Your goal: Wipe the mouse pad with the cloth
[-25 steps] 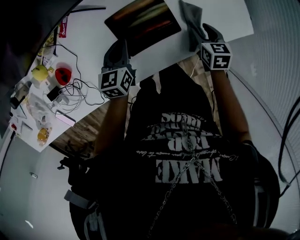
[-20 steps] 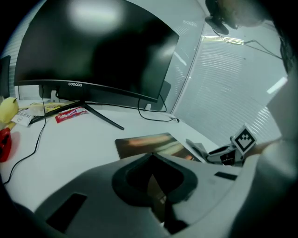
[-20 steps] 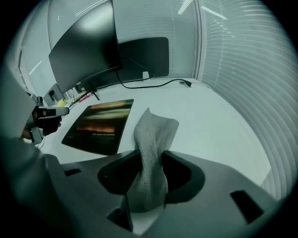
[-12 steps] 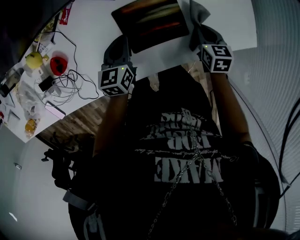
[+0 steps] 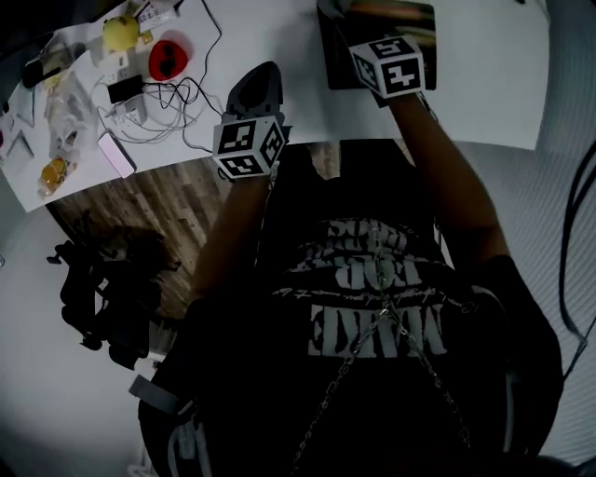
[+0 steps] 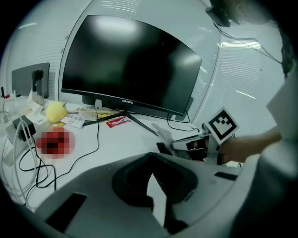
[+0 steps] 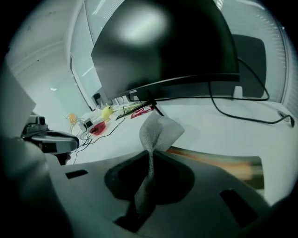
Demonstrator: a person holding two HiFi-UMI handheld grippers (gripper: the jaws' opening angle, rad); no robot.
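Observation:
The dark mouse pad [image 5: 424,20] with orange streaks lies on the white table at the top of the head view. My right gripper [image 5: 358,33] hangs over it. Its jaws have just closed and are shut on the grey cloth [image 7: 159,132], which stands up in a fan beyond the fingertips, just above the pad [image 7: 219,163]. The left gripper view shows that gripper [image 6: 179,145] and the cloth [image 6: 161,132] from the side. My left gripper [image 5: 259,84] is left of the pad near the table's front edge. Its jaws [image 6: 153,186] meet at the tips and hold nothing.
A large black monitor [image 6: 130,65] on a stand fills the back of the table. To the left lie tangled cables [image 5: 177,98], a red object [image 5: 168,58], a yellow fruit [image 5: 121,33], a pink phone [image 5: 116,154] and small clutter. A cable [image 7: 242,116] runs behind the pad.
My right gripper has swung left with the cloth, from the bare table right of the pad to over the pad. My left gripper has moved off the pad's near corner to the left.

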